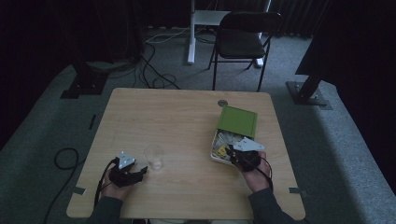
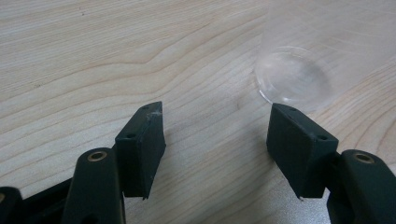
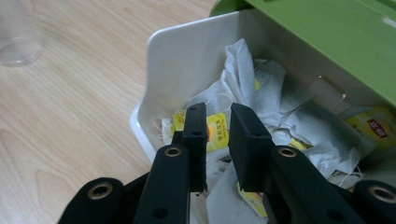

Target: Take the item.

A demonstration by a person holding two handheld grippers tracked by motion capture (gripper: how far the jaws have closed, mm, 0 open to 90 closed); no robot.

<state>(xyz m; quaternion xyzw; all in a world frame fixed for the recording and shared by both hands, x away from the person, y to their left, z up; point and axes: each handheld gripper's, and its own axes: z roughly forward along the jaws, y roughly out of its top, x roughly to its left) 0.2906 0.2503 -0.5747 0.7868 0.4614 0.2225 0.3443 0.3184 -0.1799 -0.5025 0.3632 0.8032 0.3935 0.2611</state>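
Observation:
A white box (image 1: 213,148) with its green lid (image 1: 238,121) tipped open stands at the table's right and holds several tea bags (image 3: 266,93) with yellow tags. My right gripper (image 1: 235,157) dips into the box's near end. Its jaws (image 3: 218,122) stand narrow, with a yellow tag (image 3: 217,133) and white paper showing in the gap; whether the pads press on them I cannot tell. My left gripper (image 1: 141,171) rests low on the table at the left, open, nothing between its jaws (image 2: 217,135). A clear plastic cup (image 1: 154,156) stands just beyond its right jaw (image 2: 294,79).
The wooden table (image 1: 177,121) has a round grommet (image 1: 222,103) near its far edge. A black folding chair (image 1: 245,39) stands behind the table. Cables lie on the grey carpet at the left (image 1: 65,158), and stand bases (image 1: 308,93) sit on both sides.

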